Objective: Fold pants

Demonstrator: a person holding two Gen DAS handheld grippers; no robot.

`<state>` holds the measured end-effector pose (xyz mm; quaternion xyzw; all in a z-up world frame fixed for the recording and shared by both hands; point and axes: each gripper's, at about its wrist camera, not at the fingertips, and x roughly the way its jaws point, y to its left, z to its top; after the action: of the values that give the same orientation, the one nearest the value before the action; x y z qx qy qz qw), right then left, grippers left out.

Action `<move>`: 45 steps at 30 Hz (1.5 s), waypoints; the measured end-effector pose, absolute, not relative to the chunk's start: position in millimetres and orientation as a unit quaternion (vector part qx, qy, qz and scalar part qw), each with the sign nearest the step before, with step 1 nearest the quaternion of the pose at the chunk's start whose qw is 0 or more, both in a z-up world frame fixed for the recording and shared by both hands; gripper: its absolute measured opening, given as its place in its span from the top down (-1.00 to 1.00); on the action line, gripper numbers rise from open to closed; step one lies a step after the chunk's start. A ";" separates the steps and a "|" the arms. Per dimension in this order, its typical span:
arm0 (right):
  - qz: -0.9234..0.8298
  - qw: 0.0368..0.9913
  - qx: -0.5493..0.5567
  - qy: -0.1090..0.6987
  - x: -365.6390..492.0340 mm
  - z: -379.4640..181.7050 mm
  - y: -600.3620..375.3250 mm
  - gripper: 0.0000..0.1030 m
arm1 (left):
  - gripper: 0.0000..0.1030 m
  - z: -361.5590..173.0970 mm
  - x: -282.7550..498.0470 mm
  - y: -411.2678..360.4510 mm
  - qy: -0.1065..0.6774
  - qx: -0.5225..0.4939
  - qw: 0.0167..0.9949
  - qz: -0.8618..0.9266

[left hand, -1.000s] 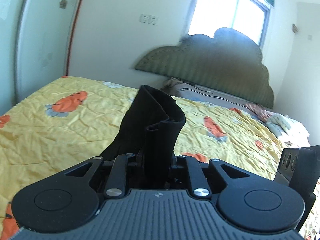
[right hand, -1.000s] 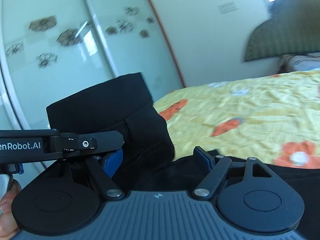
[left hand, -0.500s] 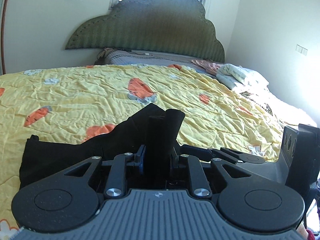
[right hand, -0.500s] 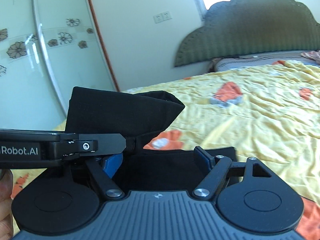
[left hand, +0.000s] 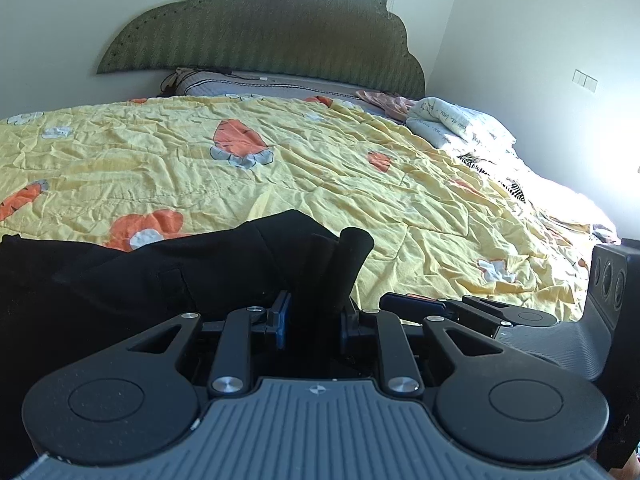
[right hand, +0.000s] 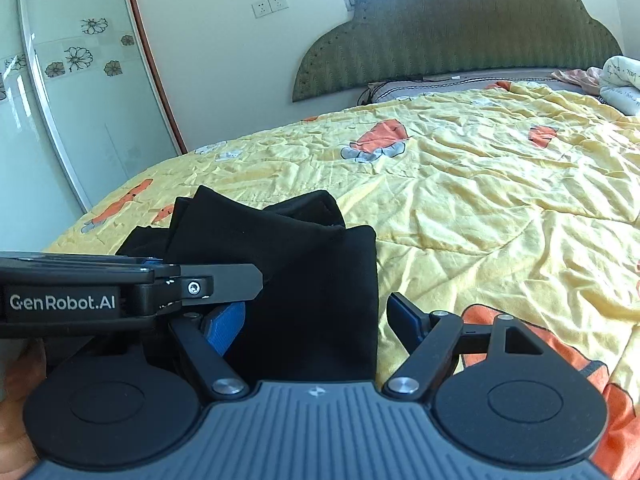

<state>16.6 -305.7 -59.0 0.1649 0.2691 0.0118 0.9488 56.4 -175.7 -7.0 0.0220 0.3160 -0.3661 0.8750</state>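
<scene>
Standing by the bed, this looks like the middle of a fold: the black pants are bunched low on the yellow carrot quilt, near its front edge. The left gripper is pinching a rolled-up edge of the fabric between its pads. The right gripper is spread wide, cloth lying between the fingers but not clamped (at least it doesn't look gripped). My guess at the next move: lay the held edge flat over the rest, let go, smooth it. Count: one pair of pants, two grippers, one quilt, one green headboard.
</scene>
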 end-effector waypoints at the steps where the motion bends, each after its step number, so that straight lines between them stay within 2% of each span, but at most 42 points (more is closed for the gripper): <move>1: 0.007 0.950 0.161 0.267 16.0 -57.8 -305.2 -0.52 | 0.59 -5.4 53.7 -176.5 0.309 0.024 0.877 -0.369; 9: -0.028 0.956 0.163 0.244 2.7 -52.8 -313.0 -0.52 | 0.56 -6.3 54.8 -192.7 0.310 0.024 0.863 -0.399; 10: -0.033 0.953 0.166 0.251 3.0 -55.0 -316.0 -0.52 | 0.42 -10.4 57.6 -196.0 0.321 0.019 0.857 -0.403; 11: -0.038 0.950 0.167 0.260 4.0 -57.8 -319.2 -0.52 | 0.39 -15.5 61.8 -198.8 0.338 0.011 0.848 -0.407; 16: -0.058 0.943 0.163 0.286 -5.7 -66.6 -328.4 -0.52 | -0.06 -26.4 72.4 -197.8 0.389 -0.038 0.817 -0.425; 20: -0.086 0.939 0.155 0.294 -21.1 -65.2 -341.5 -0.56 | -0.16 -10.1 63.2 -190.6 0.386 -0.043 0.799 -0.460; 25: -0.142 0.941 0.159 0.262 -40.1 -52.4 -354.9 -0.56 | -0.43 19.3 51.1 -136.7 0.348 -0.057 0.823 -0.446; 31: -0.110 0.964 0.148 0.192 -42.4 -18.7 -330.5 -0.57 | -0.47 36.7 59.6 -28.2 0.321 -0.089 0.886 -0.322; 37: 0.037 0.960 0.163 0.226 -9.5 -19.2 -284.5 -0.57 | -0.47 15.4 78.7 43.8 0.374 -0.143 0.886 -0.236; 41: 0.082 0.949 0.170 0.252 3.1 -31.8 -267.0 -0.57 | -0.47 5.6 60.4 50.7 0.371 -0.077 0.895 -0.235; 45: -0.019 0.951 0.134 0.277 7.9 -42.7 -264.3 -0.60 | -0.48 -1.2 42.6 40.9 0.342 0.000 0.914 -0.220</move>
<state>7.9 -264.3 -42.7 0.1337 0.2769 -0.0187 0.9514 42.6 40.9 -1.2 -0.0001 0.3420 -0.2202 0.9135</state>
